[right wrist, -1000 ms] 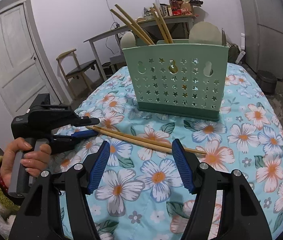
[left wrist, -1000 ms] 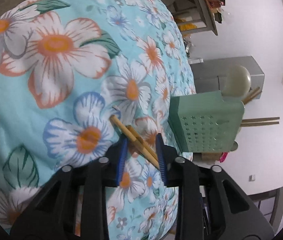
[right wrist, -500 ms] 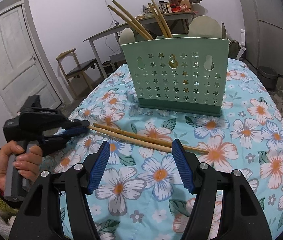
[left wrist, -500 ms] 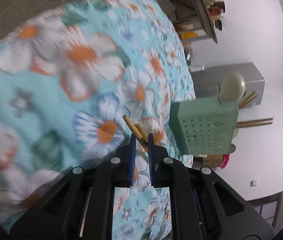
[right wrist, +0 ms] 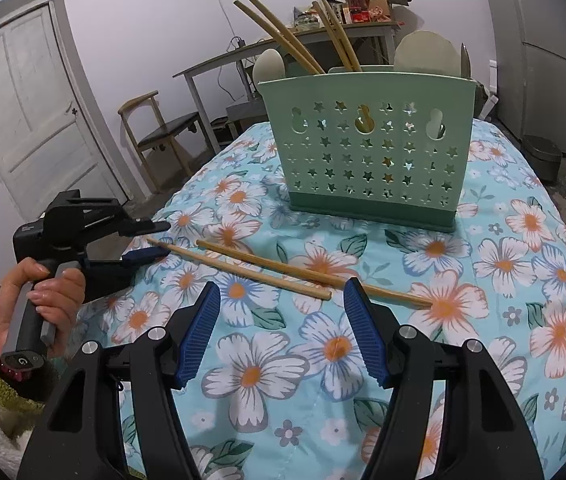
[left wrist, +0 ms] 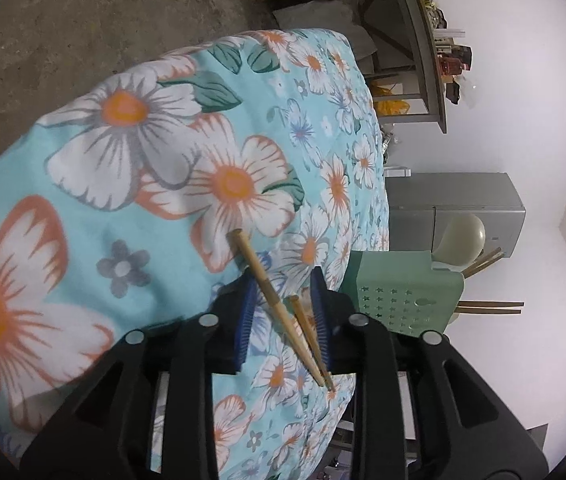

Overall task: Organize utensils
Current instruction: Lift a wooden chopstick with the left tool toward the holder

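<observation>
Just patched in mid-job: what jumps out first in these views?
A mint-green utensil holder stands at the far side of the flowered tablecloth, with chopsticks and spoons sticking out of its top. Two loose chopsticks lie crossed on the cloth in front of it, their near ends between the opening pads of the left gripper.

A matt cotton-like tablecloth (right wrist: 483,320) printed with flowers on turquoise covers the table. Two pale, smooth wooden chopsticks (right wrist: 267,270) lie on it. The far mint-green utensil holder (right wrist: 371,152) is smooth plastic pierced with stars. Both grippers' ribbed blue pads (right wrist: 203,336) look rubbery on matt black plastic fingers.
</observation>
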A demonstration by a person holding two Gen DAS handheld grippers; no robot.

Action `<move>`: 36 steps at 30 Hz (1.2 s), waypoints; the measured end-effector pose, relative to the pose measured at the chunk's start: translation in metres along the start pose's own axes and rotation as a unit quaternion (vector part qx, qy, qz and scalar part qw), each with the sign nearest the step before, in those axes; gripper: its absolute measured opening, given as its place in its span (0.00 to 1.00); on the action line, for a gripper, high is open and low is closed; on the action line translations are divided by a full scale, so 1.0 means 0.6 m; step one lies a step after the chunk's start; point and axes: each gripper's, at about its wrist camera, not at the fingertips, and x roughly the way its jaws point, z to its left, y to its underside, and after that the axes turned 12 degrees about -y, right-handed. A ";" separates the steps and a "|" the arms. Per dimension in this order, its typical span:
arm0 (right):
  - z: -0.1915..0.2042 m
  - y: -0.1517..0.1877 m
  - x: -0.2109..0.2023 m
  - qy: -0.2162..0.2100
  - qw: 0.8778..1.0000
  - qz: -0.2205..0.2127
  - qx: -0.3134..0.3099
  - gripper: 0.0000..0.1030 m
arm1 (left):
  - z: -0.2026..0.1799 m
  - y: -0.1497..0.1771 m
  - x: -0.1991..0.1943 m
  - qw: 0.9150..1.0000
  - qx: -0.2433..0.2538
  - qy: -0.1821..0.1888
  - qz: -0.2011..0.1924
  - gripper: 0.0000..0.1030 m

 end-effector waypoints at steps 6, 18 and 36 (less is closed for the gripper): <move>-0.004 0.000 0.003 -0.002 1.000 0.003 0.007 0.61 | -0.014 -0.002 0.020 1.000 -0.001 -0.019 -0.006 0.26; -0.004 -0.001 0.007 -0.002 1.000 0.008 0.010 0.61 | -0.012 -0.002 0.027 0.999 0.004 -0.035 -0.013 0.10; -0.001 0.000 0.007 0.000 1.000 0.011 0.007 0.61 | -0.004 0.005 0.020 0.999 0.010 -0.034 -0.015 0.11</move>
